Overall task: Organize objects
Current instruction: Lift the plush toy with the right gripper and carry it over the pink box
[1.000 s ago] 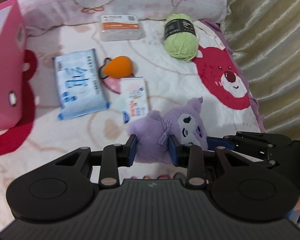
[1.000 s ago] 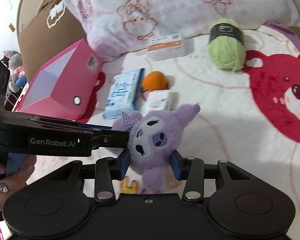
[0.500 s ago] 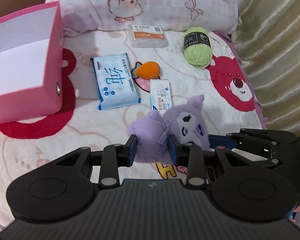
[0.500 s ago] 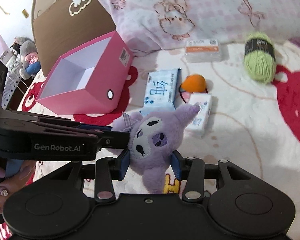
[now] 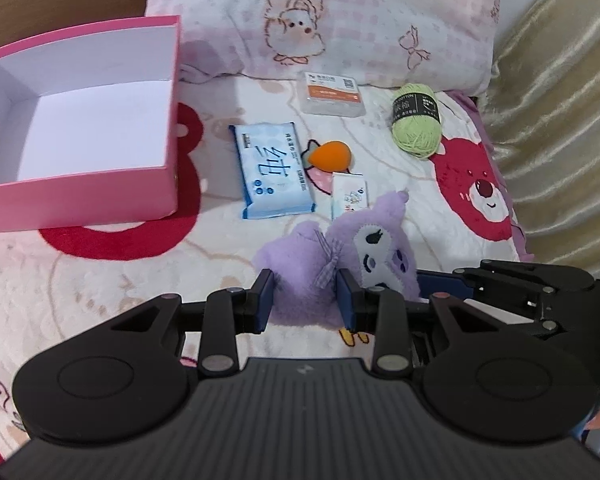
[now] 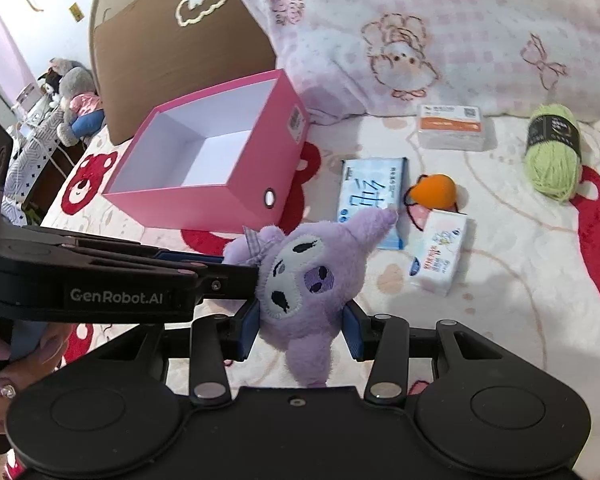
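A purple plush toy (image 5: pixel 364 248) (image 6: pixel 312 276) hangs above the bedspread, held from two sides. My left gripper (image 5: pixel 306 300) is shut on its ear and bow side. My right gripper (image 6: pixel 300 328) is shut on its head; it reaches in from the right in the left wrist view (image 5: pixel 440 282). The left gripper (image 6: pixel 235 276) enters from the left in the right wrist view. An open pink box (image 5: pixel 79 192) (image 6: pixel 203 208) with a white inside lies to the left, with nothing in it.
On the bedspread lie a blue wipes pack (image 5: pixel 271 168), an orange sponge (image 5: pixel 332 156), a small tissue pack (image 5: pixel 350 196), green yarn (image 5: pixel 416 122) and a white-orange box (image 5: pixel 334 94). A pink pillow (image 5: pixel 340 20) lies behind them, a gold curtain (image 5: pixel 560 120) at right.
Both grippers have risen together with the plush toy and drawn back. The pink box has come fully into view on the left, and the items on the bed look smaller.
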`<move>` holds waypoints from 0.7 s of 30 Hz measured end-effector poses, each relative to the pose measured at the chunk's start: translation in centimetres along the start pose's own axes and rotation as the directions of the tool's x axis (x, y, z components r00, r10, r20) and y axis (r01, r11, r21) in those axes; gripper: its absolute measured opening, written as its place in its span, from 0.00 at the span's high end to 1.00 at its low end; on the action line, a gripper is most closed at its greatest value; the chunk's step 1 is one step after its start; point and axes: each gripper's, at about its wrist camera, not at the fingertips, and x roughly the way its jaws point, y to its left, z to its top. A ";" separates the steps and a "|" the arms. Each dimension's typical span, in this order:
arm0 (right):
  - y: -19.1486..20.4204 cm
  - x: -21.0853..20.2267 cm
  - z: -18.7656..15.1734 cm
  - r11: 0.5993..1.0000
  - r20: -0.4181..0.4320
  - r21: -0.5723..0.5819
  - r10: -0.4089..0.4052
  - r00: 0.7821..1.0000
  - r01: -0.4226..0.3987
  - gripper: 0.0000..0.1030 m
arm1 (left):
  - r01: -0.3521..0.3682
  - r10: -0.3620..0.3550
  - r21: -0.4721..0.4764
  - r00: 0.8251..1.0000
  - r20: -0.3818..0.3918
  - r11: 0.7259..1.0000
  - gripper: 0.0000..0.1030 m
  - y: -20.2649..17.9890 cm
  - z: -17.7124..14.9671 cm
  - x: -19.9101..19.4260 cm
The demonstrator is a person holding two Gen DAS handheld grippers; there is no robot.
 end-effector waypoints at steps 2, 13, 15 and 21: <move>0.7 0.0 0.3 1.000 -0.004 -0.009 0.010 1.000 -0.010 0.52 | -0.003 0.003 -0.012 1.000 -0.001 1.000 0.69 0.6 0.0 -0.6; 5.3 0.6 3.7 0.995 -0.001 -0.087 0.050 0.999 -0.050 0.52 | -0.065 0.065 -0.006 0.998 0.023 0.998 0.69 3.7 2.3 -4.8; 6.1 0.8 4.6 0.994 0.003 -0.098 0.054 0.999 -0.054 0.52 | -0.080 0.079 0.003 0.996 0.033 0.997 0.69 4.1 2.9 -5.5; 7.4 2.2 7.0 0.989 -0.005 -0.130 0.076 0.997 -0.076 0.52 | -0.105 0.106 -0.016 0.993 0.047 0.994 0.69 6.1 4.7 -6.3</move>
